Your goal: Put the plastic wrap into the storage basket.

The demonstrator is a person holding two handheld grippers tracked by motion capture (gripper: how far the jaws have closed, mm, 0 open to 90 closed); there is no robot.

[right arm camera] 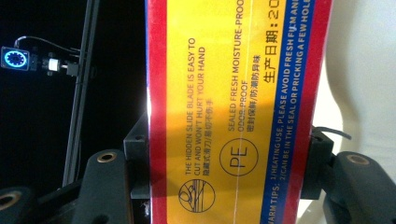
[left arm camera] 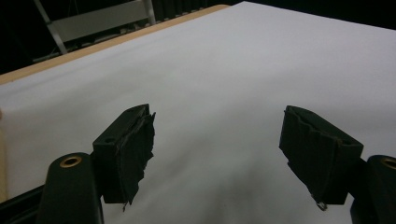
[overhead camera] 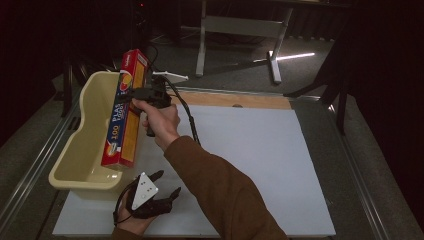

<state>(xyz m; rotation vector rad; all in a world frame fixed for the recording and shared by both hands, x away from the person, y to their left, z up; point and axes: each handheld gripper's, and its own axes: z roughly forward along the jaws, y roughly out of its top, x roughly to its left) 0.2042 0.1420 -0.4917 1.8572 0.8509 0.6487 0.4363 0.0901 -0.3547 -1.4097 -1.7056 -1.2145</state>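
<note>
A long red and yellow plastic-wrap box point(overhead camera: 123, 114) stands tilted over the cream plastic bin point(overhead camera: 85, 150) at the table's left, its lower end down by the bin's near corner. My right gripper point(overhead camera: 137, 95) is shut on the box's upper part; in the right gripper view both black jaws press the box point(right arm camera: 238, 112) from its two sides. My left gripper point(overhead camera: 167, 185) rests low near the table's front edge, just right of the bin. Its jaws stand wide apart over bare white sheet point(left arm camera: 219, 93), nothing between its fingertips point(left arm camera: 133, 149).
A white sheet point(overhead camera: 260, 165) covers the table, with a wooden strip point(overhead camera: 235, 100) along its far edge. A metal rail point(overhead camera: 30, 170) runs along the left side. Behind the table stands a grey frame leg point(overhead camera: 202, 45) on a dark floor.
</note>
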